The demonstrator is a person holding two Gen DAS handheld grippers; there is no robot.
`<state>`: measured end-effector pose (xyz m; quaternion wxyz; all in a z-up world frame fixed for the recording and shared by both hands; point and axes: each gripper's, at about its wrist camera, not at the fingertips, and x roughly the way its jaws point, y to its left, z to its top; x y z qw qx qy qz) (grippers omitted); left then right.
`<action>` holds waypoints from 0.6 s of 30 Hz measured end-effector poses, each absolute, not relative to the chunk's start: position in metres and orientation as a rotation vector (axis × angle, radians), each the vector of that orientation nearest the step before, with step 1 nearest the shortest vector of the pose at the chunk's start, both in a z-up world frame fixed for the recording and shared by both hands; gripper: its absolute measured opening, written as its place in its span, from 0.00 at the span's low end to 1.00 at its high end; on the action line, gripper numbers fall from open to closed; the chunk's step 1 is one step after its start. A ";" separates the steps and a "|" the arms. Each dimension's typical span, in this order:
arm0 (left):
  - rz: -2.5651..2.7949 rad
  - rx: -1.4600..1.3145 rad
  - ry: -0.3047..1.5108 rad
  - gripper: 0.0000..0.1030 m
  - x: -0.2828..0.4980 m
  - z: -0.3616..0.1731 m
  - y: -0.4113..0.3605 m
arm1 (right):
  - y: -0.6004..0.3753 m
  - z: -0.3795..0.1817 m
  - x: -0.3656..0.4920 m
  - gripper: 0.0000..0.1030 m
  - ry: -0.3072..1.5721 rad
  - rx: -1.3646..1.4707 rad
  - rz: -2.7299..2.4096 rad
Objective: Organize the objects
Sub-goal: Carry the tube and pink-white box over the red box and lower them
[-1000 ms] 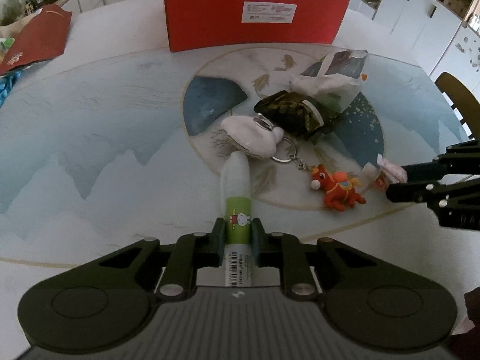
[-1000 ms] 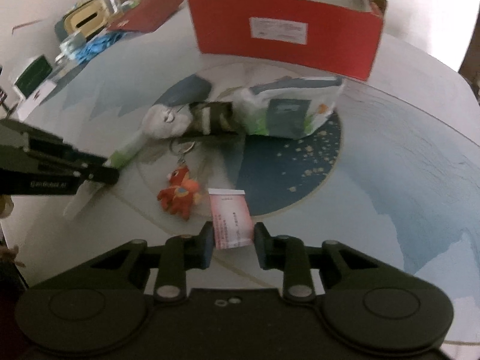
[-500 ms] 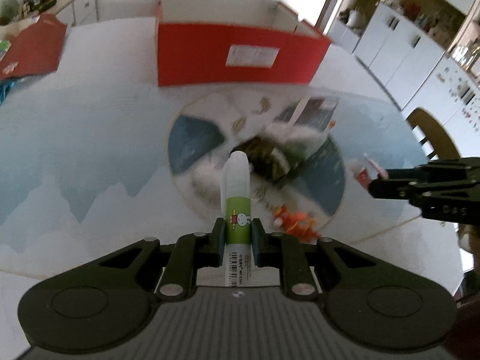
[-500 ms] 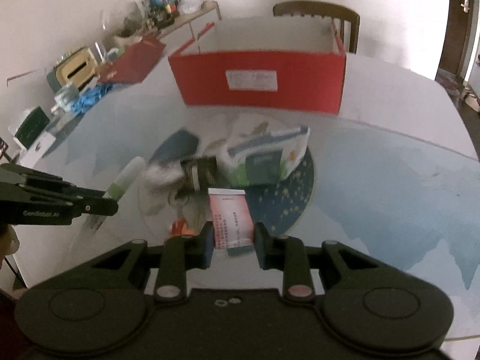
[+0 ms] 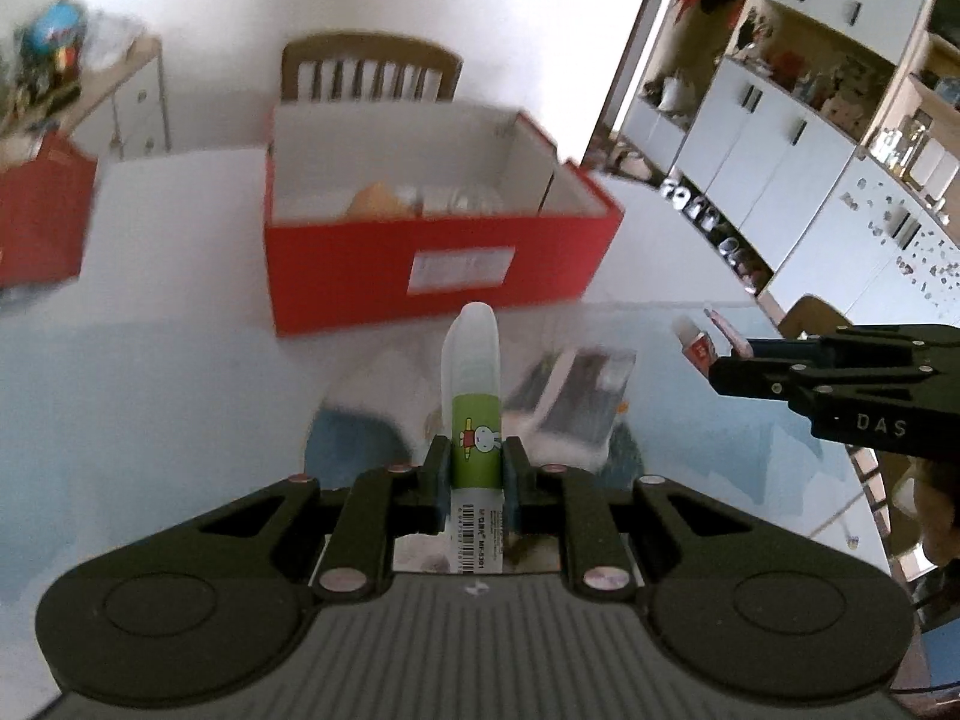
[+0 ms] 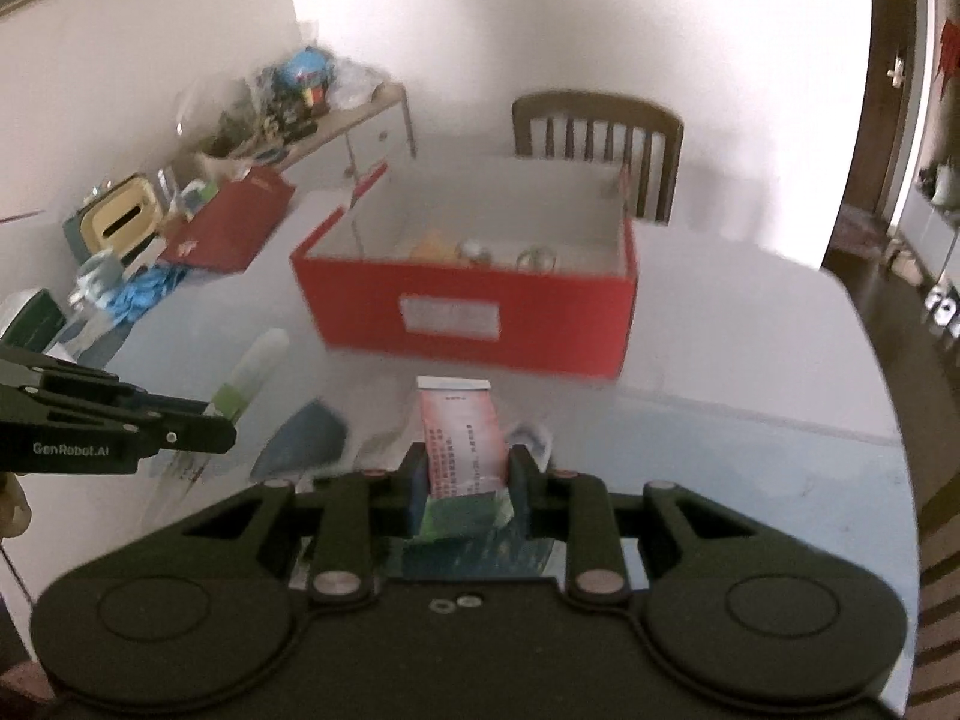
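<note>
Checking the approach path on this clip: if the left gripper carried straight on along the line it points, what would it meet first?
The left gripper, shut on the green-labelled tube, points down at the table short of the red box. It would probably meet the white packet or tabletop there first; blur leaves depth unclear.

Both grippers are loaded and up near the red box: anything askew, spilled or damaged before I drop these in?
Nothing stands out. The red box sits upright and open with a few items inside; glue stick and sachet sit straight in their hand-held grippers. Motion blur hides fine detail.
</note>
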<state>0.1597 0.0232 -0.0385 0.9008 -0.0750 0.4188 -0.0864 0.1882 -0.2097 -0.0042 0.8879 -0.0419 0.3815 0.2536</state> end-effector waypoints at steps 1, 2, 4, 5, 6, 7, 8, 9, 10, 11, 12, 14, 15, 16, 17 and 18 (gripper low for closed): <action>-0.183 -0.152 0.854 0.16 0.166 -0.035 0.023 | -0.209 -0.001 0.192 0.26 0.779 -0.090 0.521; -0.184 -0.149 0.845 0.16 0.172 -0.031 0.023 | -0.208 0.002 0.196 0.26 0.765 -0.096 0.515; -0.186 -0.143 0.828 0.16 0.185 -0.024 0.024 | -0.206 0.008 0.205 0.26 0.742 -0.107 0.508; -0.188 -0.138 0.821 0.16 0.191 -0.021 0.024 | -0.205 0.010 0.208 0.26 0.734 -0.113 0.505; -0.188 -0.127 0.815 0.16 0.199 -0.018 0.025 | -0.203 0.013 0.213 0.26 0.724 -0.121 0.500; -0.188 -0.117 0.811 0.16 0.205 -0.017 0.026 | -0.202 0.015 0.216 0.26 0.717 -0.127 0.497; -0.188 -0.108 0.809 0.16 0.211 -0.015 0.027 | -0.200 0.017 0.223 0.26 0.709 -0.133 0.494; -0.187 -0.103 0.808 0.16 0.218 -0.014 0.028 | -0.199 0.019 0.228 0.26 0.704 -0.136 0.490; -0.187 -0.101 0.809 0.16 0.225 -0.012 0.029 | -0.199 0.020 0.233 0.26 0.701 -0.136 0.486; -0.186 -0.099 0.810 0.16 0.231 -0.011 0.031 | -0.198 0.022 0.240 0.26 0.700 -0.132 0.482; -0.183 -0.097 0.810 0.16 0.238 -0.010 0.032 | -0.197 0.024 0.247 0.26 0.700 -0.126 0.480; -0.178 -0.090 0.810 0.16 0.251 -0.009 0.036 | -0.195 0.026 0.260 0.26 0.701 -0.115 0.472; -0.173 -0.086 0.811 0.16 0.259 -0.008 0.038 | -0.193 0.027 0.268 0.26 0.701 -0.110 0.470; -0.172 -0.085 0.813 0.16 0.265 -0.008 0.040 | -0.191 0.028 0.274 0.26 0.701 -0.107 0.469; -0.167 -0.083 0.815 0.16 0.272 -0.008 0.042 | -0.188 0.029 0.280 0.26 0.701 -0.107 0.467; -0.161 -0.079 0.816 0.16 0.278 -0.008 0.044 | -0.186 0.030 0.285 0.26 0.701 -0.108 0.467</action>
